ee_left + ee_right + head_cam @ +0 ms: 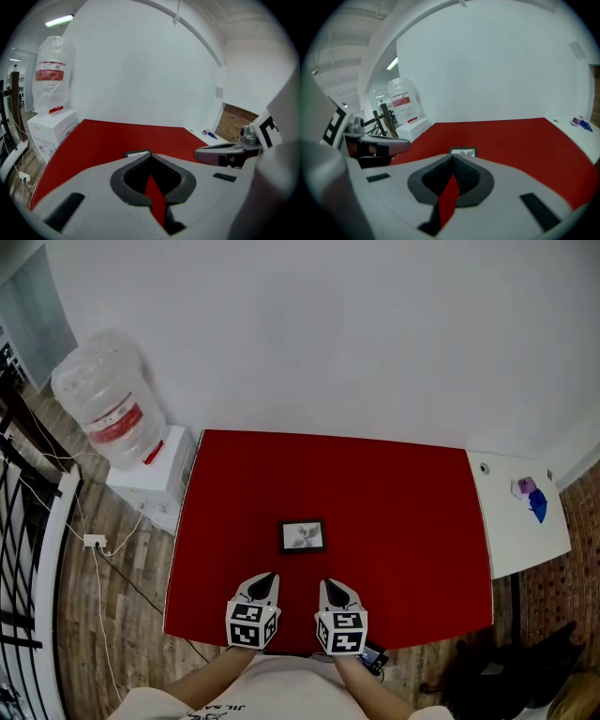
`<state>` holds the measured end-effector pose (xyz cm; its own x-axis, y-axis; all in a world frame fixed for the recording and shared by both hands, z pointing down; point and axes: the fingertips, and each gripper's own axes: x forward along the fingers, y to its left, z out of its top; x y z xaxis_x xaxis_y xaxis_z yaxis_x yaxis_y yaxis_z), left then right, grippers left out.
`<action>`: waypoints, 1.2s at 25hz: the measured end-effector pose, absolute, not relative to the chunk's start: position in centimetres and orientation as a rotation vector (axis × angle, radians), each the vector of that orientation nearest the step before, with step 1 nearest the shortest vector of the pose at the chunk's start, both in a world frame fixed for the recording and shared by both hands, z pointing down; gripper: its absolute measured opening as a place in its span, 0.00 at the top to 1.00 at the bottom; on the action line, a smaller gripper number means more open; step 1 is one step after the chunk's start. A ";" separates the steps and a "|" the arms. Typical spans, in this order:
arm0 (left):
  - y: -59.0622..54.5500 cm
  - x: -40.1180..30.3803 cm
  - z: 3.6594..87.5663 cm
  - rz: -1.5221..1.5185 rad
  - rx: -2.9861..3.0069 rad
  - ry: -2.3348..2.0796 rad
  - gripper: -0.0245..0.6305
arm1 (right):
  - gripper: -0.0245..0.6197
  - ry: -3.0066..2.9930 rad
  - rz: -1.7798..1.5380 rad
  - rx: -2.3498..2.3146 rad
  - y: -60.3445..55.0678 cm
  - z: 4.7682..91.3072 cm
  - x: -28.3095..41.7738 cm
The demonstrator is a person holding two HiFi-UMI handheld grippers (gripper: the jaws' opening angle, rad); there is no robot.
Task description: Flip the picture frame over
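A small dark picture frame (303, 536) lies flat, picture side up, near the middle of the red table (394, 512). My left gripper (265, 579) and right gripper (332, 586) hover side by side just short of it, near the table's front edge. Both are shut with nothing in them. In the left gripper view the frame (137, 153) peeks over the closed jaws, and the right gripper (220, 152) shows at the right. In the right gripper view the frame (463, 152) sits just past the jaw tips.
A water bottle (101, 399) stands on a white dispenser (155, 470) left of the table. A white side table (520, 512) with small blue and purple items (532, 497) adjoins the right edge. A white wall runs behind. Cables (98, 545) trail on the wooden floor.
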<state>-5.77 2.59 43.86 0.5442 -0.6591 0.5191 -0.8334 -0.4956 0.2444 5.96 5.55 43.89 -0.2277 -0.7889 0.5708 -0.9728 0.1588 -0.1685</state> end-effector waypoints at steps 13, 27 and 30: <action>0.8 -6.4 45.1 0.527 2.283 -1.234 0.95 | 0.95 -2.073 0.738 1.674 3.9 44.8 7.5; -1.7 -7.4 48.5 0.567 2.253 -1.220 0.95 | 0.95 -2.061 0.742 1.652 0.2 48.4 6.2; -2.7 -7.5 49.4 0.569 2.254 -1.227 0.95 | 0.95 -2.051 0.739 1.649 -0.7 49.4 5.8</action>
